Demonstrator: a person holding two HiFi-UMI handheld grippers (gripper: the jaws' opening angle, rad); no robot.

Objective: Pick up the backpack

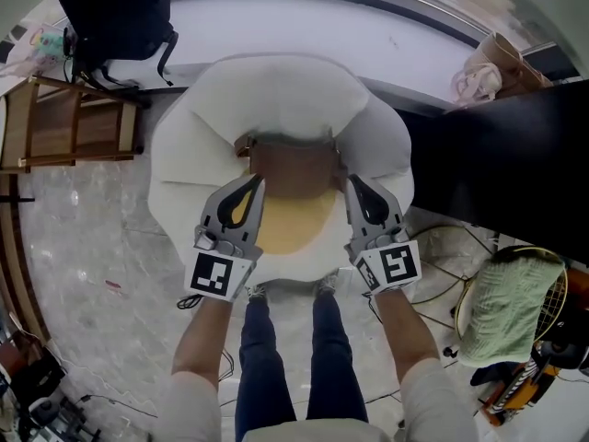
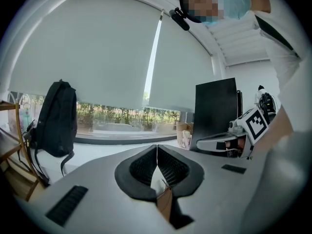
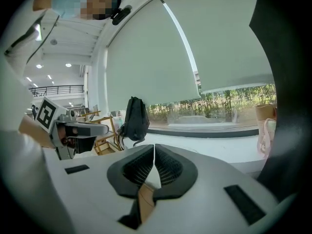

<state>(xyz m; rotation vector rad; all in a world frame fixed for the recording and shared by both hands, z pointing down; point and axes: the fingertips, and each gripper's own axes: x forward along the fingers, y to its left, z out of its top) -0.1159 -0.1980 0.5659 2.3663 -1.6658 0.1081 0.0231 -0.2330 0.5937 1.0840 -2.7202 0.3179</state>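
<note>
Both jaws closed: left gripper and right gripper sit at either side of a brown panel over a white armchair. Black backpack is well apart, against a wooden rack, untouched. Best approach: open the jaws first, then go for its top handle.

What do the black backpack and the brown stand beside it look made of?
Backpack: probably woven synthetic fabric, matte black; it slumps softly and straps dangle. Stand: wood, warm brown with a slight sheen, possibly varnished; straight slats.
</note>
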